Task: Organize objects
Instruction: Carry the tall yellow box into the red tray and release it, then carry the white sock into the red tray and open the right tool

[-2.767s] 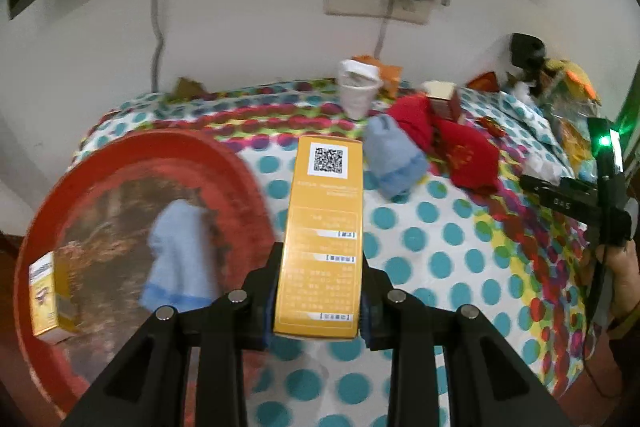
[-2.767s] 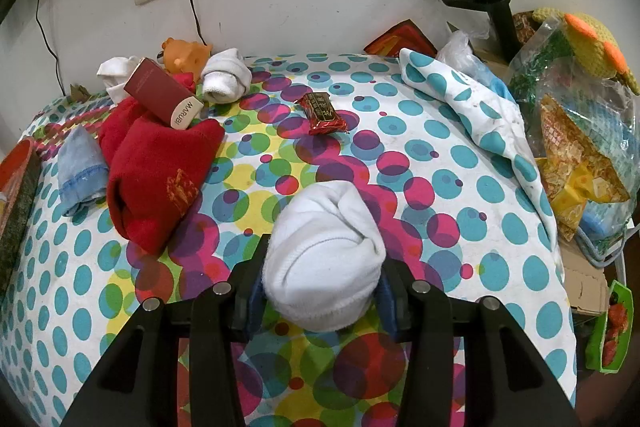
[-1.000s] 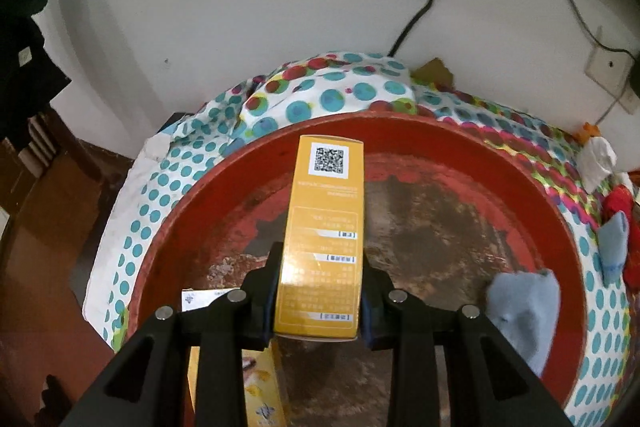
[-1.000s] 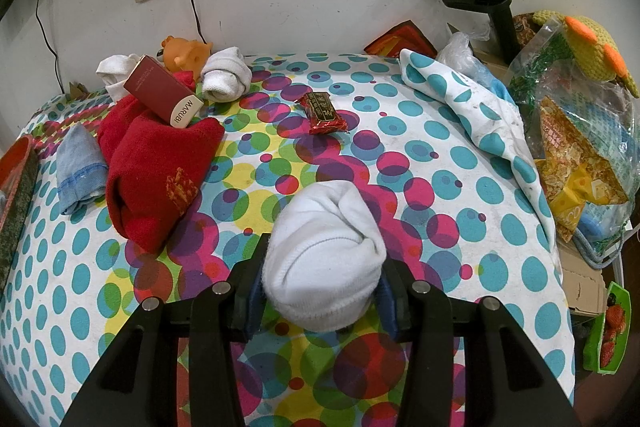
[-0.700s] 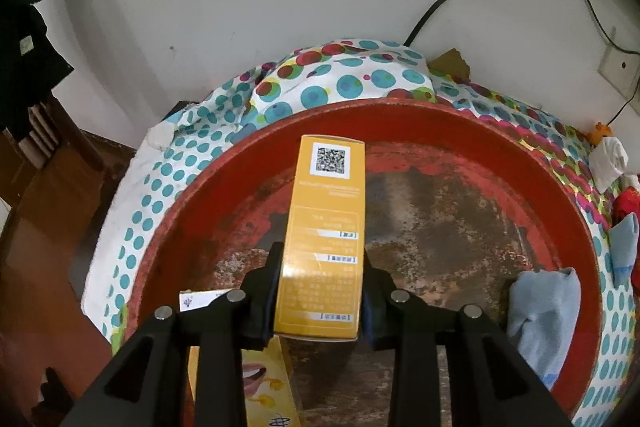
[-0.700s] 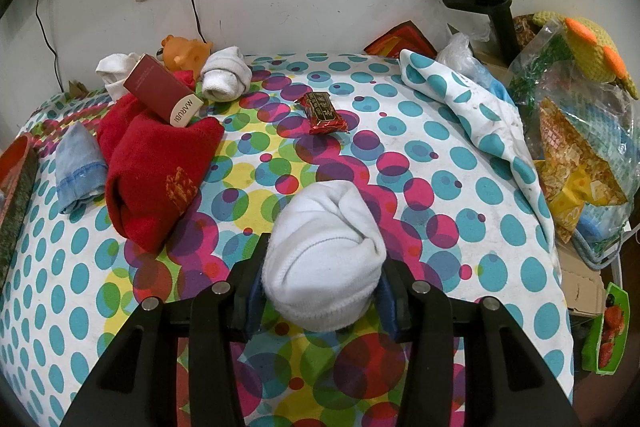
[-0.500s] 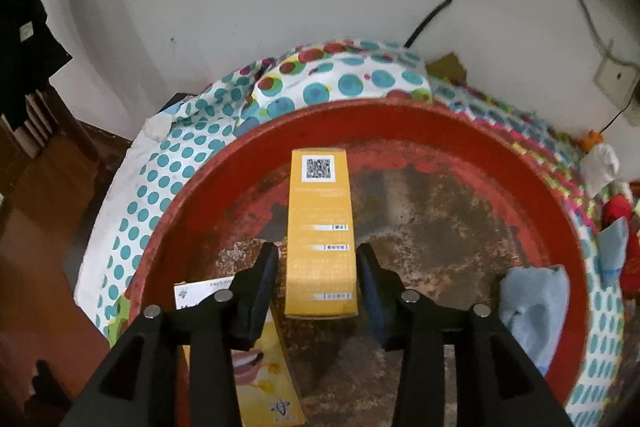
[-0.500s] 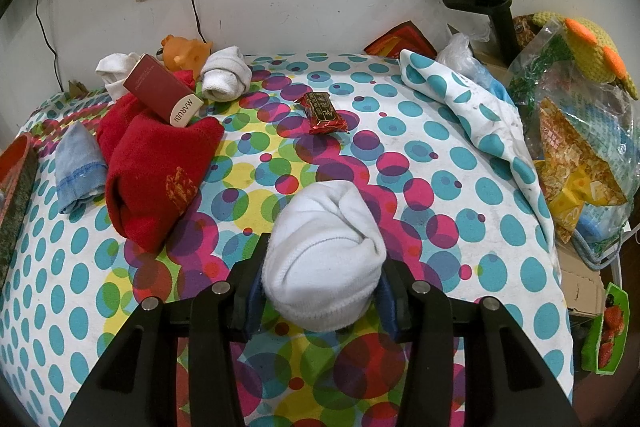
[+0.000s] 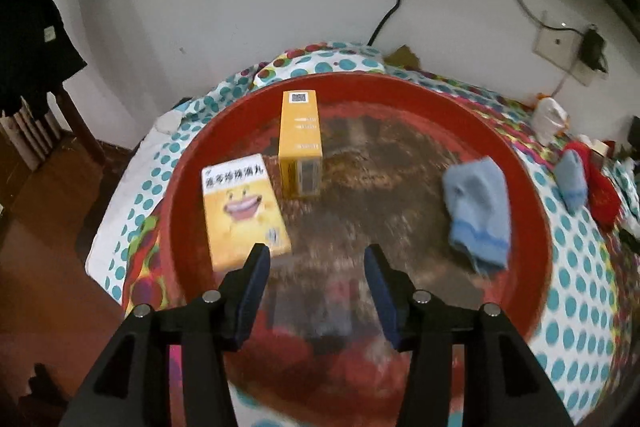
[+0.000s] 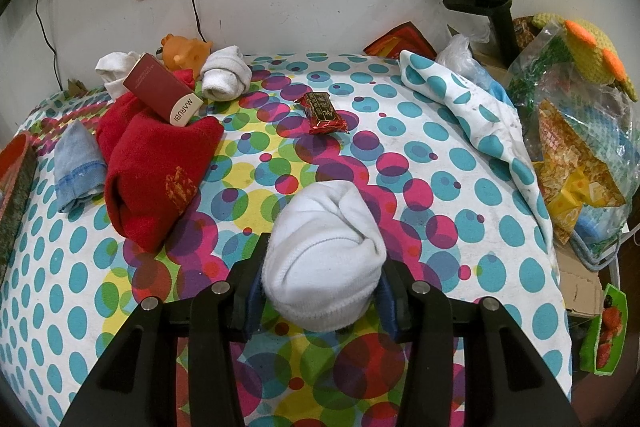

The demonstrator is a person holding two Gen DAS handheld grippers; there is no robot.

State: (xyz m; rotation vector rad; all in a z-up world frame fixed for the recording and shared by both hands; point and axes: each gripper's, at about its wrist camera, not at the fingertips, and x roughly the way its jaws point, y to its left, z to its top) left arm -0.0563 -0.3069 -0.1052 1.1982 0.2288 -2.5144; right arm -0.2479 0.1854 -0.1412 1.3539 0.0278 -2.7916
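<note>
From my left wrist view I count two yellow boxes in the red tray [image 9: 532, 211]: a tall orange-yellow box [image 9: 301, 143] lying toward the far rim, and a flat box with a smiling mouth [image 9: 244, 209] just left of it; one pale blue sock [image 9: 478, 209] lies at the tray's right side; the left gripper [image 9: 316, 269] hangs over the near part with its jaws opening and nothing between them; the middle of the tray is bare, the wall close behind its far rim.

My right wrist view shows the right gripper [image 10: 320, 279] clenched on a rolled white sock [image 10: 326, 259] above the dotted cloth [image 10: 440, 187]; beyond lie a red sock [image 10: 156, 171], a second blue sock [image 10: 78, 163], a maroon box [image 10: 162, 95], another white sock roll [image 10: 226, 77] and a candy wrapper [image 10: 324, 113]; open cloth lies to the right, up to the clutter at the edge.
</note>
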